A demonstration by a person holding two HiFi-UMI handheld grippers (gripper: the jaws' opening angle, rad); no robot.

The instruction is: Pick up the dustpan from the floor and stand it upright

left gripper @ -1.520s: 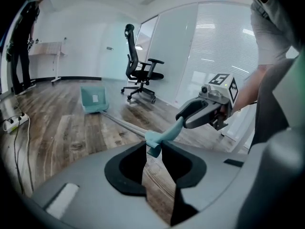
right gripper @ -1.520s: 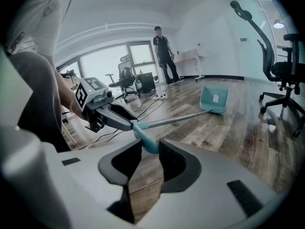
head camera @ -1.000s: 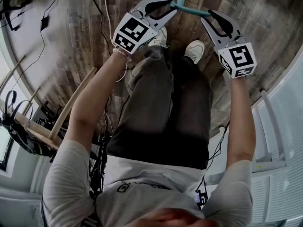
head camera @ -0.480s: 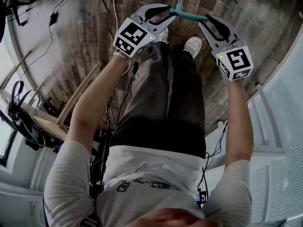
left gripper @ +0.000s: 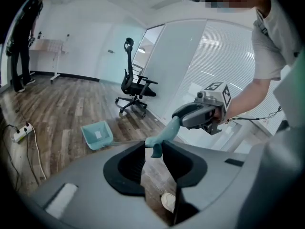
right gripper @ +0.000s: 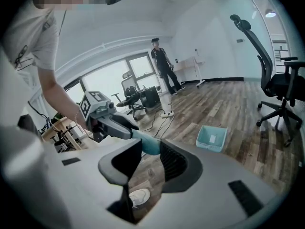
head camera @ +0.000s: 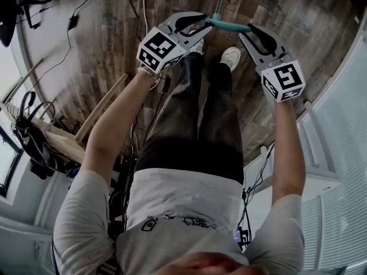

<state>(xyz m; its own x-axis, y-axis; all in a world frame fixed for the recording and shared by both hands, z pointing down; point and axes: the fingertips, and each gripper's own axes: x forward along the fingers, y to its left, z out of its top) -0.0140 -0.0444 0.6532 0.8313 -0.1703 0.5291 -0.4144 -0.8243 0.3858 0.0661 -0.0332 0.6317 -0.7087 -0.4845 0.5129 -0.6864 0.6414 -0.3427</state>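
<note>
wood floor [head camera: 86, 50] fills the top of the head view. dustpan tray [left gripper: 97, 135] shows left of centre in the left gripper view, and its pole runs to the teal handle [head camera: 229, 23] at top centre of the head view. left gripper [head camera: 202, 23] is clamped on the handle's left end, jaws just eased a bit wider. right gripper [head camera: 253, 33] is clamped on the right end.

A wood-plank floor [left gripper: 57, 106] runs to white walls [left gripper: 81, 44]. A black office chair [left gripper: 133, 86] stands near pale window blinds [left gripper: 224, 56]. A white desk [left gripper: 48, 46] sits far back.
</note>
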